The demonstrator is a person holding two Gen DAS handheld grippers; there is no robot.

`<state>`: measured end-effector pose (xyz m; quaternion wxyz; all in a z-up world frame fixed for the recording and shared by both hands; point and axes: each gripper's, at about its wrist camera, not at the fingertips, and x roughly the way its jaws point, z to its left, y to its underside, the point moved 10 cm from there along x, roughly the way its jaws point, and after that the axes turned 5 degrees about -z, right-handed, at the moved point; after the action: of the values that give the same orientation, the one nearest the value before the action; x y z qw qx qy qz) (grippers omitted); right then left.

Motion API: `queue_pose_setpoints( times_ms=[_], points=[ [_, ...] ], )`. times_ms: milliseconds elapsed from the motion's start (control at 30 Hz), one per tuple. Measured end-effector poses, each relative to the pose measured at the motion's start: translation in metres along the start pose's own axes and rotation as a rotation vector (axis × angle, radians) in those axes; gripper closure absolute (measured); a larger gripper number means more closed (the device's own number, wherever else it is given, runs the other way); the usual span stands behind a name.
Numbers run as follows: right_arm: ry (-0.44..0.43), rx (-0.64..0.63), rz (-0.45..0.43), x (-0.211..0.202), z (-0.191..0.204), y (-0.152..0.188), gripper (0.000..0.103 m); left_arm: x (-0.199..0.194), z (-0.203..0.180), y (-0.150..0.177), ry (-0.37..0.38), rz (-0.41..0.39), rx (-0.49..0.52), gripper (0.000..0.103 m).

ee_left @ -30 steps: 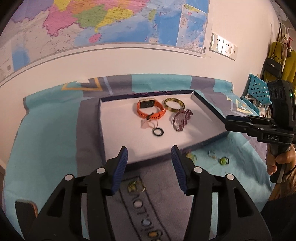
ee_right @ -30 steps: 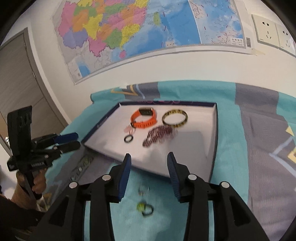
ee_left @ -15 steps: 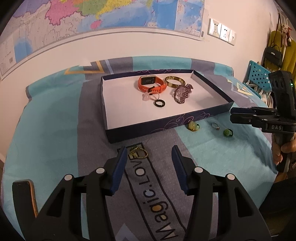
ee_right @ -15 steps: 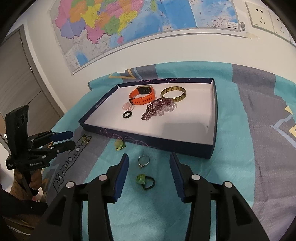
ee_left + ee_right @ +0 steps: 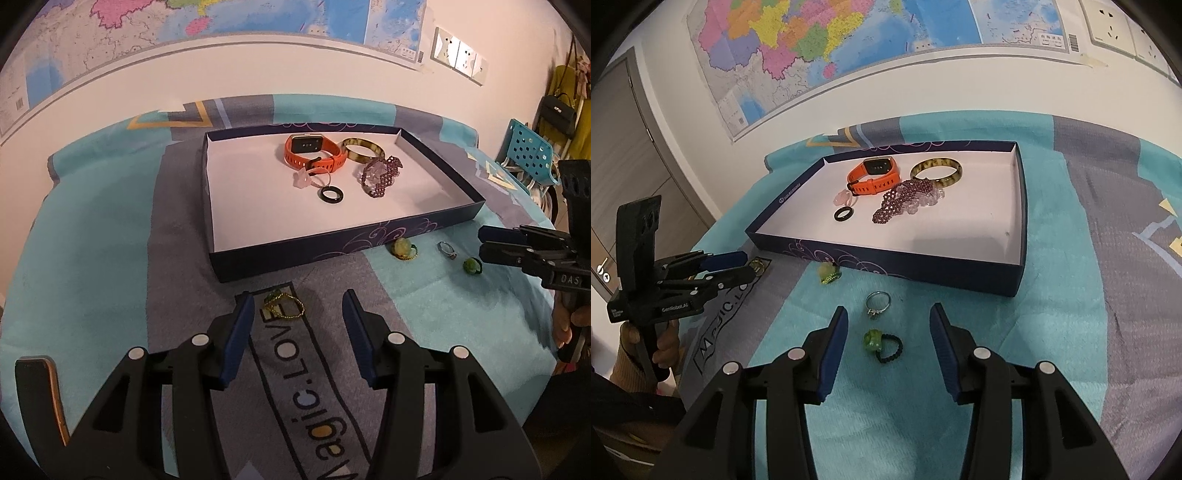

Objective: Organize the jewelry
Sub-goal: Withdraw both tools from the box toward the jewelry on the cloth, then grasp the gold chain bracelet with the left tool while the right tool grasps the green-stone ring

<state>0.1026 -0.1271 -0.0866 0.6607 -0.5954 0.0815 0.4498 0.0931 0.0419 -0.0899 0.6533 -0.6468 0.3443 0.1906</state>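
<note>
Where teal cloth [image 5: 1052, 332] spreads, glossy green-stone ring [image 5: 881, 343], beaded bracelet [image 5: 901, 201], cardboard tray [image 5: 1021, 206].

Wall map [image 5: 827, 40] above table. Sockets [image 5: 458, 55] at right. Teal-grey cloth [image 5: 92, 240] printed "Magic.LOVE". Blue perforated basket [image 5: 530, 155], black handbag [image 5: 559, 110] far right. Grey door [image 5: 624, 155].

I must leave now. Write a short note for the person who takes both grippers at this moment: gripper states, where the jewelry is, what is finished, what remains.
Left gripper: open, empty, gold ring between its fingers.
Right gripper: open, empty, its jaws have just opened wider, over the green bead ring and silver ring.
Done, in the box: orange watch, bangle, purple bead bracelet, black ring, pink piece.
Left on the cloth: those three rings and the yellow-green ring beside the box.
</note>
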Motion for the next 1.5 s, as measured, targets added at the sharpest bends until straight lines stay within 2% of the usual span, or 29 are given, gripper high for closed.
queue_pose_setpoints(
  times_ms=[633, 767, 1033, 1200, 1333, 1500],
  points=[
    [0.042, -0.098, 0.062, 0.011, 0.015, 0.019, 0.055, 0.013, -0.001, 0.005, 0.008, 0.042, -0.006, 0.062],
    [0.061, -0.128, 0.067, 0.012, 0.018, 0.02, 0.055, 0.012, -0.001, 0.005, 0.01, 0.043, -0.008, 0.067],
    [0.09, -0.132, 0.068, 0.011, 0.014, 0.02, 0.072, 0.013, 0.0, 0.005, -0.006, 0.041, -0.005, 0.079],
    [0.1, -0.127, 0.068, 0.011, 0.011, 0.019, 0.08, 0.013, 0.001, 0.005, -0.012, 0.036, -0.009, 0.083],
    [0.096, -0.122, 0.066, 0.012, 0.01, 0.019, 0.081, 0.013, 0.001, 0.004, -0.006, 0.034, -0.014, 0.09],
    [0.087, -0.114, 0.063, 0.011, 0.009, 0.019, 0.083, 0.013, 0.0, 0.004, -0.007, 0.033, -0.01, 0.091]
  ],
)
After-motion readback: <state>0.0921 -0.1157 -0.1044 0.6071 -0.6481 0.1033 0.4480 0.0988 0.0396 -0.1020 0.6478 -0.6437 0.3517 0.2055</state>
